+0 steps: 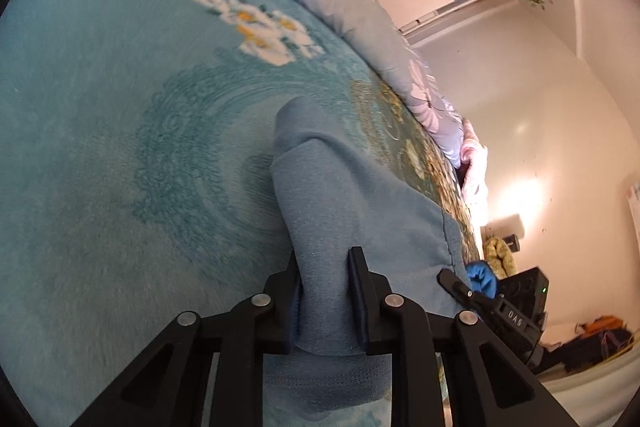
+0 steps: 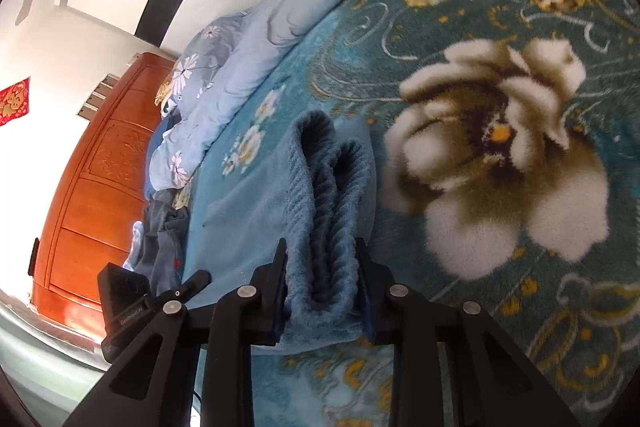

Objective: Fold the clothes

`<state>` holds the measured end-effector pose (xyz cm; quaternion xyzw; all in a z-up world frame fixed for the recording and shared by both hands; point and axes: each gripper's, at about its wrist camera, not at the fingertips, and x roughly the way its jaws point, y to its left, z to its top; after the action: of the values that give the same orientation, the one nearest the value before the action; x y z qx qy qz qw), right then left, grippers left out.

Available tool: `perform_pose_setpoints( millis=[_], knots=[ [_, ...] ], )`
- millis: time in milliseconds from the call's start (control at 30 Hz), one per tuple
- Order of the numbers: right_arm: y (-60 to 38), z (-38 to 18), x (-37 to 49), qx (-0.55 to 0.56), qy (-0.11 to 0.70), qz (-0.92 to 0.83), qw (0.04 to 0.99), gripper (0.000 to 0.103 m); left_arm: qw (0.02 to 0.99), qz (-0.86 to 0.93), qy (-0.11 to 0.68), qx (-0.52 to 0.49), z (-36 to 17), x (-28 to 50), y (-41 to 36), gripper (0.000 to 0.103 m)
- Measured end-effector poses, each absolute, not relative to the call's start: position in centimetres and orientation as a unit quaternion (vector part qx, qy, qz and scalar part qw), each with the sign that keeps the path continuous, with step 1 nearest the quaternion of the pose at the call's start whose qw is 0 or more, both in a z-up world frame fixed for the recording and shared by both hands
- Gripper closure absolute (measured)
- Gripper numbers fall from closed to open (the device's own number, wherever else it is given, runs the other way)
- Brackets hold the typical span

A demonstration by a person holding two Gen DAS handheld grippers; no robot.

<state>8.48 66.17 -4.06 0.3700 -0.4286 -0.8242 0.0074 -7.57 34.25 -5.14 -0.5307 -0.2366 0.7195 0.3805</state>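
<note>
Blanket bare beside both clamped tools

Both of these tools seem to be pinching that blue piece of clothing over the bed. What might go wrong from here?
Two likely slips:
1. The right tool clamps several bunched ribbed layers of the blue garment; an inner layer could slide out and spoil the fold.
2. The left tool pinches only a narrow fold of it, so pulling the tools apart may tug the cloth free or drag it crooked over the fuzzy floral blanket.
</note>
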Motion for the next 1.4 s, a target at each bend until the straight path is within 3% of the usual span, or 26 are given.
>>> perform_pose_setpoints(
  millis=[933, 1400],
  knots=[
    [60.6, 8.2, 20.0, 0.328, -0.317, -0.89, 0.011, 0.073, 0.465, 0.736, -0.2, -0.45, 5.8, 3.7, 31.4, 0.081],
    [69.1, 11.1, 25.8, 0.303, -0.3, -0.904, -0.027, 0.073, 0.522, 0.724, -0.141, -0.429, 10.8, 7.1, 43.4, 0.081]
  ],
)
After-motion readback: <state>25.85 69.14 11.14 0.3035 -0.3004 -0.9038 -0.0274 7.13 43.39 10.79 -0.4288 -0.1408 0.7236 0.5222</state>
